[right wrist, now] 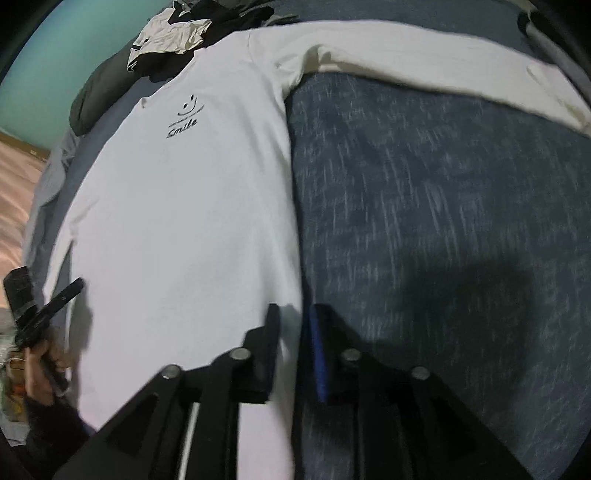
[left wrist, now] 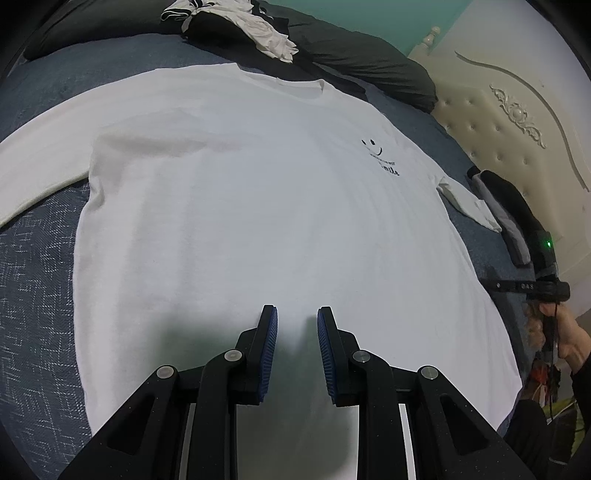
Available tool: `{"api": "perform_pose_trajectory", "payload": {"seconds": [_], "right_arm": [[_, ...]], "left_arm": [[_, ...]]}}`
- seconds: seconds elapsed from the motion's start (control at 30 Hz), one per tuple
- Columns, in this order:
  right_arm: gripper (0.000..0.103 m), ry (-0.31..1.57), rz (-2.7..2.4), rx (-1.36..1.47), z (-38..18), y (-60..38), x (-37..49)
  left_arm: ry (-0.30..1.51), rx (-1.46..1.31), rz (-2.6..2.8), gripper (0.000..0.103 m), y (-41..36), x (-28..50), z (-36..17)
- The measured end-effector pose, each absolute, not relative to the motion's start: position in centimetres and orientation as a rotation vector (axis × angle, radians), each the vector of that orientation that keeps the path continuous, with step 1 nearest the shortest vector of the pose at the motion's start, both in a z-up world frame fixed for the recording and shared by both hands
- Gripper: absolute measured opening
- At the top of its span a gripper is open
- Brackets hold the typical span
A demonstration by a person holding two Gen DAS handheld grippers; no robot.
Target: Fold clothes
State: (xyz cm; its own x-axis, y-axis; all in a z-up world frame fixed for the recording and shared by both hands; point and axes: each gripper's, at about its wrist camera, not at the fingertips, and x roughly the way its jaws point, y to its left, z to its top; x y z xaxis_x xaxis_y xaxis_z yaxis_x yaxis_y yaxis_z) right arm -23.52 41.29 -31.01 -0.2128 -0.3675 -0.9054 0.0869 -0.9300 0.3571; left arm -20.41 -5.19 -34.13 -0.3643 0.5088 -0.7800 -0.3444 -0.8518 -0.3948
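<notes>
Here the white shirt [left wrist: 258, 206] is lying flat on the bed [left wrist: 33, 258], collar pointing away. The left gripper [left wrist: 296, 347] is hanging part-open over its hem; the right gripper [right wrist: 295, 350], nearer the side edge, is straddling that edge, jaws apart and not pinching.

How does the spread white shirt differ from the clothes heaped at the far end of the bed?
The white shirt lies flat, sleeves out, chest print showing; the clothes heap is crumpled. The shirt is a single white piece; the heap mixes black and white pieces. Both rest on the blue bedspread.
</notes>
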Motion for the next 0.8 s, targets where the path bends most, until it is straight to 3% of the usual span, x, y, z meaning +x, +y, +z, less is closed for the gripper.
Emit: {"api": "perform_pose_trajectory", "payload": {"seconds": [0.23, 0.27, 0.3, 0.43, 0.67, 0.8], "right_arm": [[0.02, -0.243, -2.205, 1.767, -31.3, 40.3, -22.4], [0.017, -0.233, -2.204, 1.767, -31.3, 40.2, -22.3], [0.006, -0.221, -2.204, 1.766, -31.2, 40.0, -22.4], [0.003, -0.193, -2.24, 1.751, -30.4, 39.8, -22.7], [0.002, -0.36, -2.255, 1.757, -30.5, 42.0, -23.5], [0.003, -0.644, -2.178, 1.749, -32.4, 44.0, -24.1]], "left_arm": [[-0.224, -1.347, 2.222, 0.025, -5.1, -20.1, -33.9], [-0.224, -1.347, 2.222, 0.024, -5.0, -20.1, -33.9], [-0.225, -1.346, 2.221, 0.024, -5.0, -20.1, -33.8], [-0.226, -1.341, 2.222, 0.024, -4.9, -20.0, -33.7], [-0.229, -1.34, 2.224, 0.024, -5.1, -19.9, -33.5], [-0.226, -1.335, 2.225, 0.024, -5.1, -19.9, -33.5]]}}
